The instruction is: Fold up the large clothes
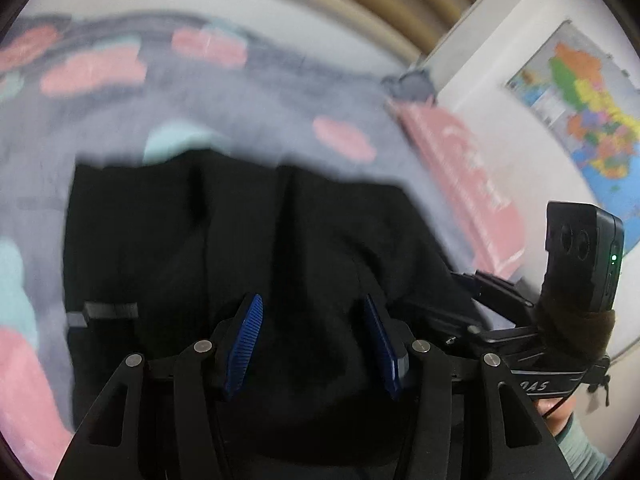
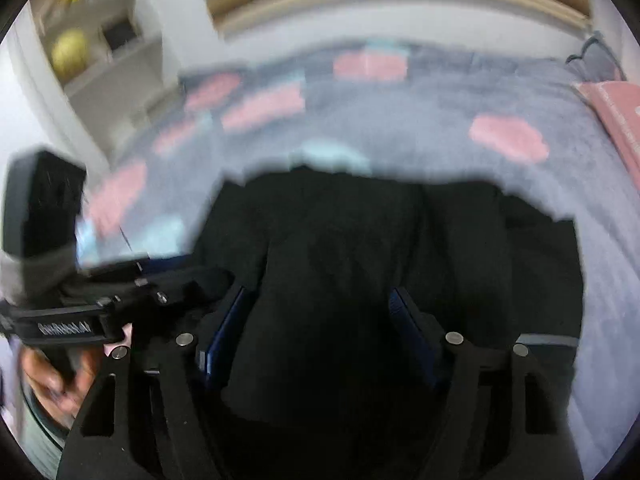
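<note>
Bed [image 1: 248, 128], grey cover with pink patches, carries the black garment [image 1: 192, 232] at centre, reaching toward 6 o'clock in both views. Left claw [image 1: 312, 350]: blue pads apart, nothing gripped, garment beneath. Right claw [image 2: 320, 338]: pads wide apart, nothing gripped, over the same garment.

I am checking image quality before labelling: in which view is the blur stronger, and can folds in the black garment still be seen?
Right wrist view: blur is stronger, smearing the bedspread and shelf; the black garment is nearly featureless. Left wrist view: also blurred, but the garment shows faint vertical creases, and the left gripper looks sharp. Both views curve and darken at the edges.
</note>
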A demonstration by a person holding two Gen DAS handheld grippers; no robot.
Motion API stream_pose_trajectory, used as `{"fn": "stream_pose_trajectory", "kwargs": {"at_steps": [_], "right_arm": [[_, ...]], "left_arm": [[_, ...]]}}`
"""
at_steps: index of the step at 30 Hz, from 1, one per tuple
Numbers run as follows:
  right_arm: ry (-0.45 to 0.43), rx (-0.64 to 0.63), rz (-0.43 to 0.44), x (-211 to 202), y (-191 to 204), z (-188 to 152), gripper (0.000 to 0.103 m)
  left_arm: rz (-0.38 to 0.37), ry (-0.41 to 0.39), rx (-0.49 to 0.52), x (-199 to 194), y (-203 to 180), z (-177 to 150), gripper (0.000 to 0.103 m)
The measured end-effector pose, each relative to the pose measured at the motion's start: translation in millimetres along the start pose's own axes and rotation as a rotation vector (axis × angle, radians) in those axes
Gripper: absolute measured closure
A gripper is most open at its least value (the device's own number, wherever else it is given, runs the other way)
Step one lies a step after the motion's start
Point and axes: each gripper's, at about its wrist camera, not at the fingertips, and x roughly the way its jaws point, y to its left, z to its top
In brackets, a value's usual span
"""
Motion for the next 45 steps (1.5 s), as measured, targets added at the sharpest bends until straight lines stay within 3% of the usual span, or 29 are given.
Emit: {"fn": "stream_pose_trajectory", "kwargs": {"at_steps": [2,4,9,15,17,20,22,26,28,33,36,40,45], "right_arm": [[0.058,-0.018,-0.039,20.7,-2.2,-22.7,0.033],[0.055,-0.007,-0.048,37.4,-14.6,-42.8,0.034],[-0.04,-0.008,-0.054,39.9,-14.0,-68.6,0.034],[-0.106,0.076,0.042,-4.5,-18.5,-75.9,0.034],[-0.185,0.042,0.037,-36.9,-6.5,-79.6,0.034],[-0.226,-0.004,0.01,-56.7,8.5,-82.7,0.034],[-0.185,-0.028,-0.01,-49.0,15.7,-87.1,0.035],[-0.049,-0.022,-0.071,5.3,10.8,-109.0,0.039],[-0.059,-0.009,-0.056,15.3,3.3,-121.4,0.039],[-0.128,-0.041,-0.104,20.2,9.0,-131.7,0.039],[-0.136,-0.055,-0.116,19.3,12.8,-133.0,0.039],[-0.114,-0.005,-0.067,1.6,8.2,-137.7,0.039],[-0.071,0.033,-0.037,-30.5,6.2,-167.9,0.038]], "left_arm": [[-0.04,-0.005,-0.053,8.9,16.5,-19.1,0.05],[-0.069,-0.034,-0.104,15.6,28.8,-33.9,0.054],[0.024,-0.104,-0.058,23.9,21.4,-47.2,0.059],[0.045,-0.167,0.019,-12.4,-5.8,-54.4,0.059],[0.014,-0.2,0.052,-30.2,-17.2,-58.7,0.059],[-0.017,-0.257,0.07,-51.1,-28.5,-64.5,0.059],[-0.031,-0.222,0.051,-41.6,-26.6,-67.6,0.058],[0.073,-0.073,-0.007,7.6,-7.9,-76.5,0.058],[0.04,-0.058,-0.053,24.8,7.2,-83.2,0.059],[-0.007,-0.078,-0.087,26.2,17.6,-84.4,0.059],[0.016,-0.086,-0.059,18.2,15.4,-89.4,0.059],[0.04,-0.09,-0.056,-4.9,4.0,-94.7,0.058],[0.107,-0.152,-0.019,-72.6,-4.5,-124.5,0.058]]}}
